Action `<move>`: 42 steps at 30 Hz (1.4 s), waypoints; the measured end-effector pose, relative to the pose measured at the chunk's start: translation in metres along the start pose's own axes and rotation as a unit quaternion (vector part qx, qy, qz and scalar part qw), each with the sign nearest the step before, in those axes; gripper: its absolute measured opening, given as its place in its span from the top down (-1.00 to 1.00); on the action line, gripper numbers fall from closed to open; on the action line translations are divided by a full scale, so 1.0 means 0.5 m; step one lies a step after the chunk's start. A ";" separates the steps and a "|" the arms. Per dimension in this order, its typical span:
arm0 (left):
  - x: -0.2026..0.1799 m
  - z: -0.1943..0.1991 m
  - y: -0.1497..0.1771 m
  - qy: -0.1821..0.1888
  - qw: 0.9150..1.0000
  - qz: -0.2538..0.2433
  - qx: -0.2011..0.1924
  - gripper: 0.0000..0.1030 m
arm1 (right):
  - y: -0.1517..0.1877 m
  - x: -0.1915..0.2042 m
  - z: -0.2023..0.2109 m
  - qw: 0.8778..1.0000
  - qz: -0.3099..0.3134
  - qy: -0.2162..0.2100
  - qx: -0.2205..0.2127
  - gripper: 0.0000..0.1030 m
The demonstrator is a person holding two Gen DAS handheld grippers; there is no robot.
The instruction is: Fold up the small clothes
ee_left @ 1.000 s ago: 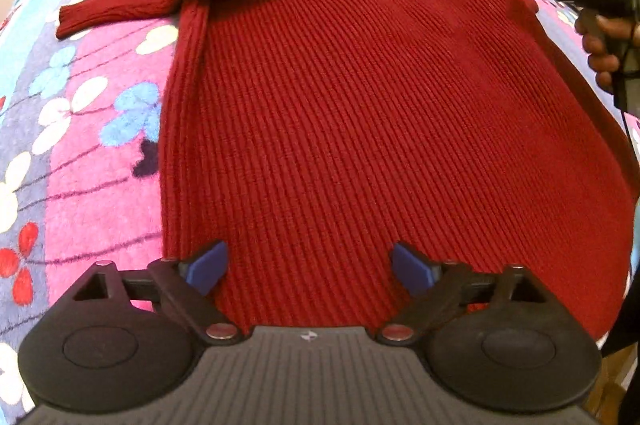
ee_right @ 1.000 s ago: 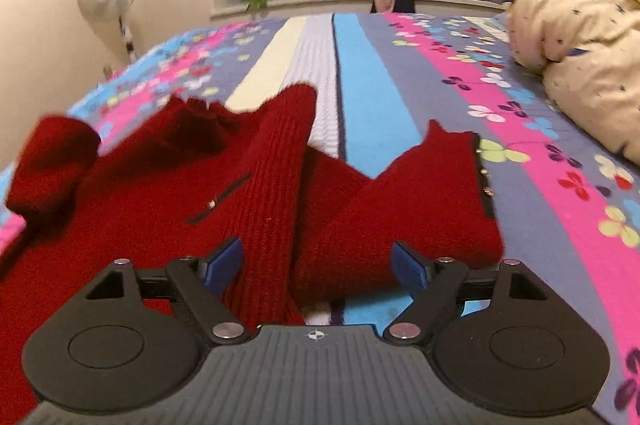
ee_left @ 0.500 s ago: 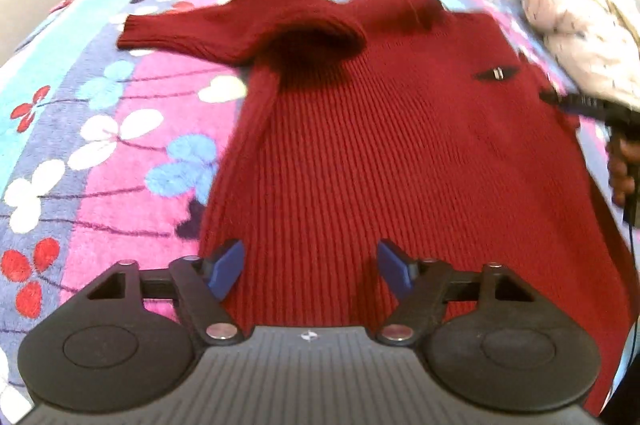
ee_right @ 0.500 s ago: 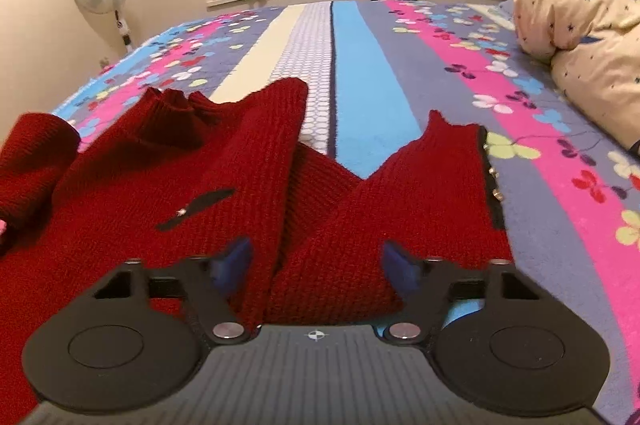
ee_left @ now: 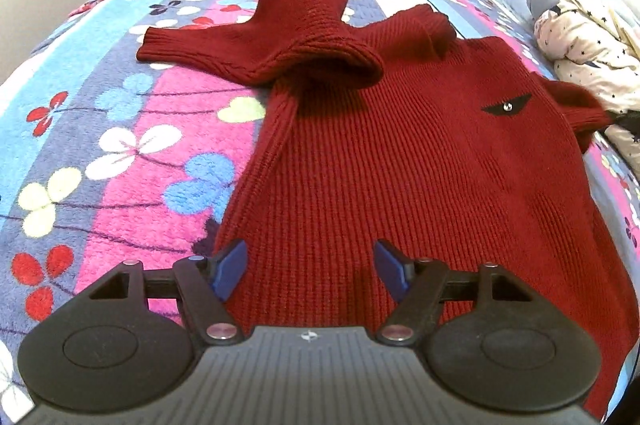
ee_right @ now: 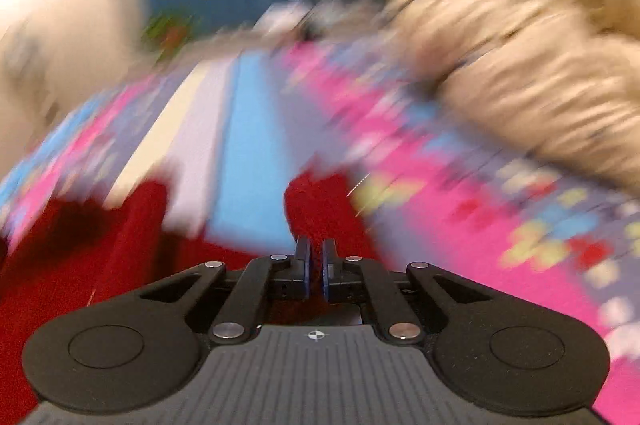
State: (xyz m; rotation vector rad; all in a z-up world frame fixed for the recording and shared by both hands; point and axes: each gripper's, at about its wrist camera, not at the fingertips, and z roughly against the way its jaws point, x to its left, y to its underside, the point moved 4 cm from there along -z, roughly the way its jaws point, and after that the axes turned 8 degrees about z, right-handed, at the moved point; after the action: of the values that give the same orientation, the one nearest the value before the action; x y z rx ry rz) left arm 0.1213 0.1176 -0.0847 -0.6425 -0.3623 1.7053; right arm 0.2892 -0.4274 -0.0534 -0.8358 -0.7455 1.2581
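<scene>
Both tongs hang over the bed: the left gripper [ee_left: 308, 271] stands wide above the near hem of the red knit sweater [ee_left: 400, 161], its jaws having just narrowed a little with nothing pinched between them, while the right gripper [ee_right: 316, 271] has just snapped shut on the sweater's right sleeve [ee_right: 320, 209], in a badly blurred view. Spread flat on the flowered blanket [ee_left: 120, 145], the sweater has its left sleeve [ee_left: 256, 45] bunched at the far left; a star-print quilt [ee_left: 592, 49] lies far right.
</scene>
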 end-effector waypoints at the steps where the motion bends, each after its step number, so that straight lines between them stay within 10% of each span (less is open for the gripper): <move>1: 0.001 0.002 -0.001 0.001 1.000 0.000 -0.001 -0.47 | -0.014 -0.037 0.014 0.999 -0.010 0.039 -0.027 0.92; 3: 0.003 0.003 -0.002 0.001 1.000 0.002 0.001 -0.47 | -0.016 -0.134 0.025 0.990 -0.050 0.121 -0.046 0.91; 7: 0.004 0.001 -0.004 0.001 1.000 0.005 0.005 -0.47 | 0.067 -0.299 -0.017 0.972 -0.150 0.172 0.049 1.00; 12: 0.000 -0.004 -0.009 0.005 1.000 0.010 0.007 -0.47 | 0.138 -0.367 -0.033 0.963 -0.251 0.051 0.082 0.67; 15: -0.007 -0.010 -0.011 0.007 1.000 0.011 0.008 -0.47 | 0.107 -0.340 -0.028 0.975 -0.217 -0.003 0.045 -0.06; 23: -0.017 -0.026 -0.004 -0.007 1.000 -0.012 0.011 -0.47 | -0.009 -0.193 -0.085 0.994 -0.084 -0.072 0.023 -0.54; 26: -0.013 -0.026 -0.005 -0.008 1.000 -0.012 0.008 -0.47 | -0.025 -0.149 -0.138 0.998 0.005 0.010 0.061 -0.46; 30: -0.009 -0.026 -0.006 -0.011 1.000 -0.015 0.006 -0.47 | -0.011 -0.180 -0.204 0.991 0.008 0.083 0.106 0.66; 31: -0.008 -0.028 -0.008 -0.011 1.000 -0.015 0.007 -0.47 | -0.012 -0.202 -0.205 0.991 -0.022 0.078 0.102 0.67; 37: -0.005 -0.036 -0.014 -0.008 1.000 -0.008 0.011 -0.47 | -0.065 -0.338 -0.078 0.966 -0.195 0.072 -0.154 0.75; 42: -0.010 -0.035 -0.010 -0.005 1.000 -0.017 0.013 -0.47 | 0.105 -0.446 -0.202 0.938 -0.329 0.094 0.050 0.74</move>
State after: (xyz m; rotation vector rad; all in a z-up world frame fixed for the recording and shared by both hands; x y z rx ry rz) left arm 0.1364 0.1121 -0.0946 -0.6049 -0.3563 1.6785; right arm 0.3134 -0.6545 -0.1558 -0.5405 -0.7169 0.5995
